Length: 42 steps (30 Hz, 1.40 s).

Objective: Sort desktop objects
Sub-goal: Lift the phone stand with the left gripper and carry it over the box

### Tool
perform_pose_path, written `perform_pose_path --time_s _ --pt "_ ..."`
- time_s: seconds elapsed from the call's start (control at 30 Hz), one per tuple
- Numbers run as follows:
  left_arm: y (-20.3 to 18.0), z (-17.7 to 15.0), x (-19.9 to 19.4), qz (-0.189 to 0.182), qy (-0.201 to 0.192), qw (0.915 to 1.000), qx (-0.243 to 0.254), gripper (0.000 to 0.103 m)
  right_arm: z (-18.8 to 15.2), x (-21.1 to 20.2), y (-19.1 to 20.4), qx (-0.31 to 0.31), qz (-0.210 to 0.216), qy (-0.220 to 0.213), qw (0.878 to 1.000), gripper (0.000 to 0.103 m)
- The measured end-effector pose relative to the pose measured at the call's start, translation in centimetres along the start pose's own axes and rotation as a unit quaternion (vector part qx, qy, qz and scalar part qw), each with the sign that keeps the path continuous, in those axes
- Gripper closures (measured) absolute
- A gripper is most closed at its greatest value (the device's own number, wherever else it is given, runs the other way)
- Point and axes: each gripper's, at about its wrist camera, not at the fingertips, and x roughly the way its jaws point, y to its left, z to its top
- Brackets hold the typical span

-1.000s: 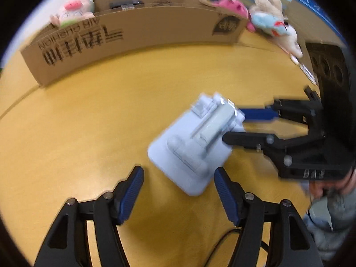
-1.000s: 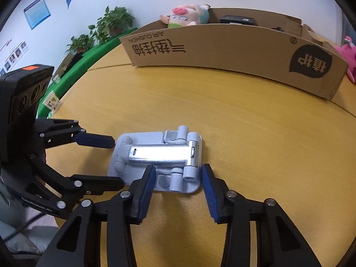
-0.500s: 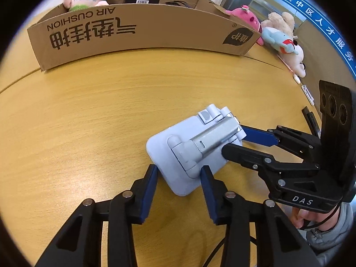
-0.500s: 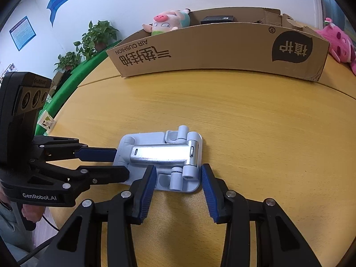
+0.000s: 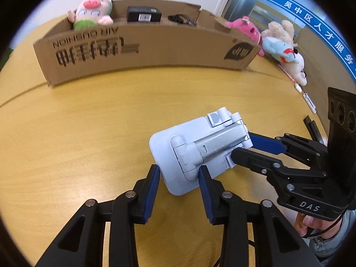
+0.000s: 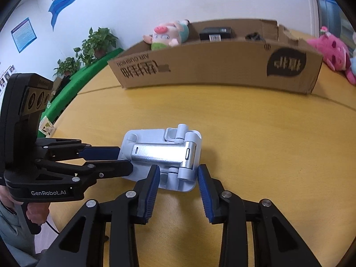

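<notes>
Left wrist view: left gripper [image 5: 179,178] straddles the near end of the folded phone stand [image 5: 198,149], which lies flat on the table [image 5: 89,133], near-centre. Jaws closing; pads look just shy of the plate edges, so not gripping yet. Right gripper [image 5: 239,146] comes in from the right at the hinge end. I'd let both sets of pads seat on the plate edges, not the metal arm, before any lift, and keep it level.

Right wrist view: right gripper [image 6: 178,178] jaws closing around the hinge end, gaps visible both sides. Cardboard box [image 6: 211,66] stands at the far side and holds a pig plush [image 6: 166,34], a black box [image 6: 214,33] and a dark cable-like item. Pink plush [image 6: 333,51] sits outside, on the right.
</notes>
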Motion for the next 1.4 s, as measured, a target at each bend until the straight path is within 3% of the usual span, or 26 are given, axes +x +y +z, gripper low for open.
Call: perform_pose_path --time_s 0.2,0.47,0.8,1.1,1.4 --pt "0.0 2.1 -2.7 0.015 -0.043 0.9989 0.007 0.068 2.4 -2.6 1.3 -0.021 -0.005 -0.058 0.998 0.069" --pt "0.1 7.4 -6.2 0.025 -0.108 0.9935 0.025 0.069 8.5 -4.1 1.7 -0.033 -0.013 -0.112 0.993 0.069" --pt "0.0 14.7 -5.6 0.026 -0.138 0.9886 0.053 0.069 15.4 -3.5 -1.5 -0.009 -0.015 -0.144 0.989 0.068" --pt "0.7 20.8 -1.5 0.021 -0.129 0.9889 0.070 0.069 20.1 0.7 -6.3 0.033 -0.020 -0.133 0.990 0.067" --pt "3.4 23.5 5.2 0.012 -0.056 0.9977 0.035 0.069 21.7 7.0 -10.5 0.082 -0.021 -0.075 0.994 0.066"
